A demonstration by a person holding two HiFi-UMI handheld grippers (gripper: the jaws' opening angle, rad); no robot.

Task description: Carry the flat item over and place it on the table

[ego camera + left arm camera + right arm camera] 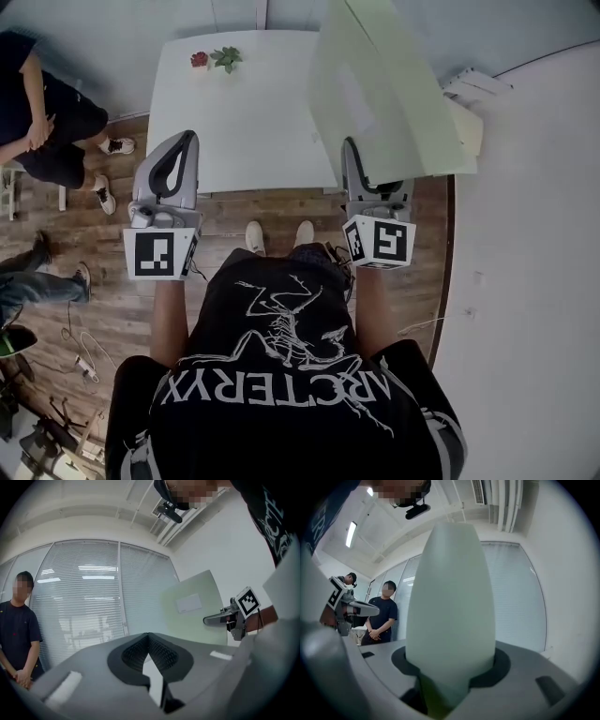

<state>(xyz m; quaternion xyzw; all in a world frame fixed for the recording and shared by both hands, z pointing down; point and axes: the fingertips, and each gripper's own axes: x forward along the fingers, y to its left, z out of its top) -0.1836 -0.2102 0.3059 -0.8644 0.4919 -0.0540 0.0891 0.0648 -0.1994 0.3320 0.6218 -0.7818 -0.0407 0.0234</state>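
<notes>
The flat item is a pale green board (384, 84) held upright, edge clamped in my right gripper (361, 178), over the white table's (234, 112) near right corner. In the right gripper view the board (450, 597) rises out of the jaws and fills the middle, with the right gripper (450, 679) shut on its lower edge. My left gripper (178, 159) hovers at the table's near left edge, shut and holding nothing; its tips (148, 637) meet. From the left gripper view the board (192, 611) and right gripper (220, 618) show at the right.
A small red flower (199, 60) and green leaves (227, 58) lie at the table's far edge. One person sits at the left (42, 122); another's legs (37, 277) show lower left. A white wall (525, 281) runs along the right. Cables (84, 361) lie on the wooden floor.
</notes>
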